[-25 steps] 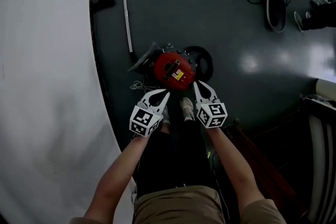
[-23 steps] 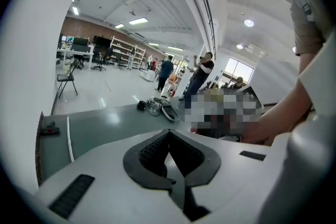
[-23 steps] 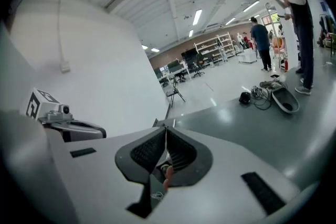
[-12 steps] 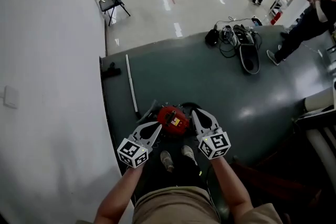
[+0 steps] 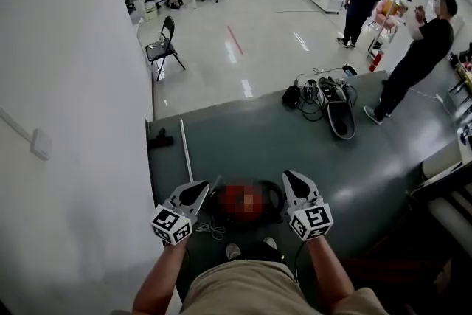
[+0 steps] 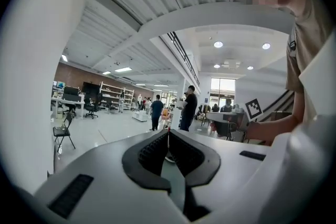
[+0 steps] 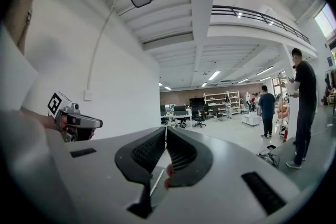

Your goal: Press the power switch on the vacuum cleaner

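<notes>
Red vacuum cleaner point(image 5: 240, 203), blurred beyond detail

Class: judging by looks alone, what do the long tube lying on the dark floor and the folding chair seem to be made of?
The tube: probably metal; it is pale, thin and perfectly straight, with a slight sheen. The folding chair: likely a dark painted metal frame, given its thin legs; the seat material cannot be told.
</notes>
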### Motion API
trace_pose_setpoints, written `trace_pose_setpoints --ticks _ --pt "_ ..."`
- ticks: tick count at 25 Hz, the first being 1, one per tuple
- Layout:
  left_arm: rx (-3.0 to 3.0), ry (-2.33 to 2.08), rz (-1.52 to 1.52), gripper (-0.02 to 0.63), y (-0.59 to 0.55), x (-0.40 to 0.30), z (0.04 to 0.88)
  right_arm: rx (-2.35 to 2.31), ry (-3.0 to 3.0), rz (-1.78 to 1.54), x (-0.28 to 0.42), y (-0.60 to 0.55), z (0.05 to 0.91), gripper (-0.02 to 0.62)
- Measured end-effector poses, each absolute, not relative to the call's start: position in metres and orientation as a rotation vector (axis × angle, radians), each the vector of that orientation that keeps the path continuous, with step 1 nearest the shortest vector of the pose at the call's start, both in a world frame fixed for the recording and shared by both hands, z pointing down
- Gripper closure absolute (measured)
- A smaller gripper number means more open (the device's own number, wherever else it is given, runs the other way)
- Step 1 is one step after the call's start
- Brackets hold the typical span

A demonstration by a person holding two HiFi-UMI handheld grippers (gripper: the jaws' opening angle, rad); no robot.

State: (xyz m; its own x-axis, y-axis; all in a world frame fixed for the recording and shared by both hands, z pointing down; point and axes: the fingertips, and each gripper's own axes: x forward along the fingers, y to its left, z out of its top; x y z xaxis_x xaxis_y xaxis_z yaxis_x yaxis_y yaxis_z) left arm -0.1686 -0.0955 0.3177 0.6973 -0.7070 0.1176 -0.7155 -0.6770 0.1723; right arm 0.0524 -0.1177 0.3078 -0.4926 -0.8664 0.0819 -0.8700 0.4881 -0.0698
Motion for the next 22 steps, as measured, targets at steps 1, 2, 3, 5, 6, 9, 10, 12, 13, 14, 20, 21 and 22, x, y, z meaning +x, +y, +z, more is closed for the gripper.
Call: trace_pose_setpoints --ticks 1,2,3,5,6,9,10,12,13,14,20,21,22 --pt "2.697 -1.165 0.053 0.597 -0.095 -0.174 0.315 1.570 -2.683 0.144 0.054 -0.116 0.302 0.580" --pt "2.691 -1.185 0.045 0.597 -0.095 -0.179 0.313 1.576 -2.688 0.131 0.056 -0.115 0.296 0.580" --pt "2.687 -1.206 0.039 0.597 -0.094 -0.183 0.311 1.584 -2.692 0.118 0.059 -0.114 0.291 0.580" --pt "2.684 -1.249 0.029 0.597 -0.093 -0.190 0.307 1.608 -2.700 0.091 0.065 -0.114 0.280 0.580" --pt "2.683 -1.271 0.025 0.597 -0.094 -0.193 0.306 1.622 -2.703 0.079 0.069 -0.115 0.276 0.580" --pt "2.664 -1.338 0.018 0.597 -0.095 -0.200 0.304 1.654 -2.706 0.062 0.082 -0.119 0.268 0.580" --pt "2.650 -1.362 0.016 0.597 -0.095 -0.203 0.305 1.659 -2.702 0.062 0.087 -0.120 0.267 0.580" --pt "2.613 -1.408 0.013 0.597 -0.096 -0.207 0.309 1.670 -2.690 0.064 0.099 -0.125 0.267 0.580" --pt "2.595 -1.430 0.015 0.597 -0.096 -0.209 0.312 1.678 -2.683 0.065 0.106 -0.127 0.267 0.580" --pt "2.578 -1.451 0.018 0.597 -0.095 -0.210 0.314 1.691 -2.673 0.064 0.114 -0.129 0.268 0.580" --pt "2.513 -1.541 0.046 0.597 -0.097 -0.209 0.323 1.785 -2.605 0.069 0.167 -0.144 0.267 0.580" --pt "2.506 -1.549 0.054 0.597 -0.099 -0.209 0.326 1.794 -2.597 0.075 0.174 -0.146 0.268 0.580" --pt "2.500 -1.555 0.062 0.597 -0.101 -0.207 0.328 1.799 -2.591 0.080 0.180 -0.148 0.270 0.580"
